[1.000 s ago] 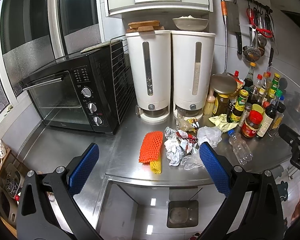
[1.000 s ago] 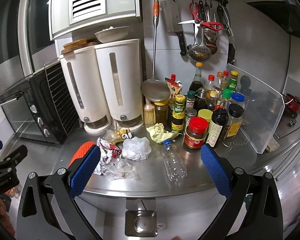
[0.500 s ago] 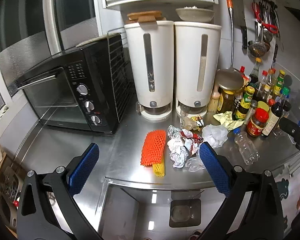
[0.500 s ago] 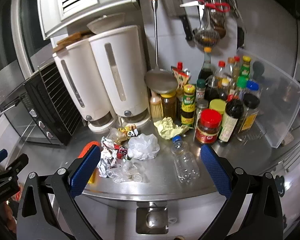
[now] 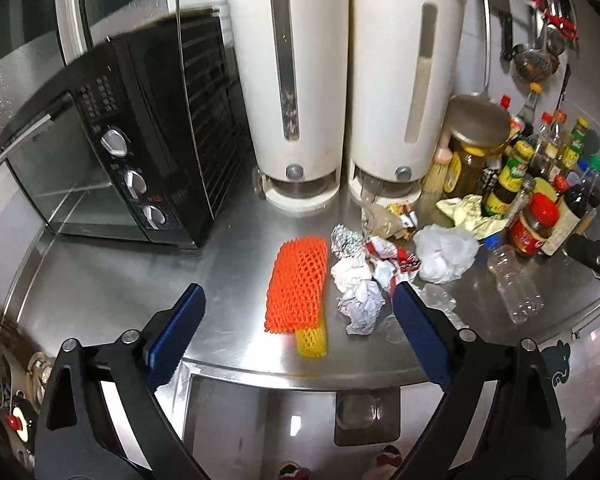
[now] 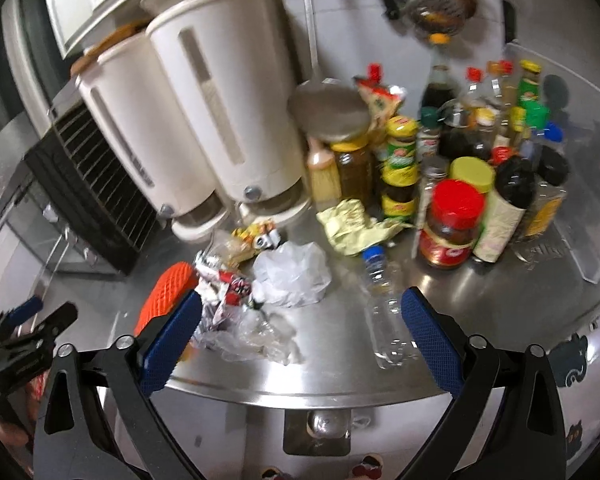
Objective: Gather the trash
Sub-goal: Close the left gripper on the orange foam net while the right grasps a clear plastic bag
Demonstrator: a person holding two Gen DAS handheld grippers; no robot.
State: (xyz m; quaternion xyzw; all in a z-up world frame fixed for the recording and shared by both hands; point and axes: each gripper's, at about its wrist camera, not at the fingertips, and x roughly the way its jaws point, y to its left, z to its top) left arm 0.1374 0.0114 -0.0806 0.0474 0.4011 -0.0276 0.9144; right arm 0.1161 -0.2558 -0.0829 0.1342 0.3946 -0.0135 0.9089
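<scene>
Trash lies on the steel counter (image 5: 112,288): an orange foam net (image 5: 298,282) over a yellow one (image 5: 312,338), crumpled white paper (image 5: 360,290), a foil ball (image 5: 346,240), a white plastic bag (image 5: 446,254) (image 6: 292,268), a yellow wrapper (image 6: 354,226) and an empty clear bottle (image 5: 516,286) (image 6: 384,308). My left gripper (image 5: 298,320) hovers over the orange net with its jaws wide and closing, nothing pressed between them. My right gripper (image 6: 300,320) stands open above the plastic bag and clear film (image 6: 256,336), the bottle near its right finger.
A black toaster oven (image 5: 132,140) sits at the left. Two white dispensers (image 5: 288,84) stand at the back. Sauce bottles and jars (image 6: 452,220) crowd the right, beside a clear plastic panel (image 6: 592,184). Utensils hang on the wall (image 5: 540,52). The counter's front edge (image 6: 340,394) runs below both grippers.
Both grippers have come forward and down toward the counter, so the trash looks larger and nearer. The left jaws have narrowed slightly. Nothing on the counter has moved.
</scene>
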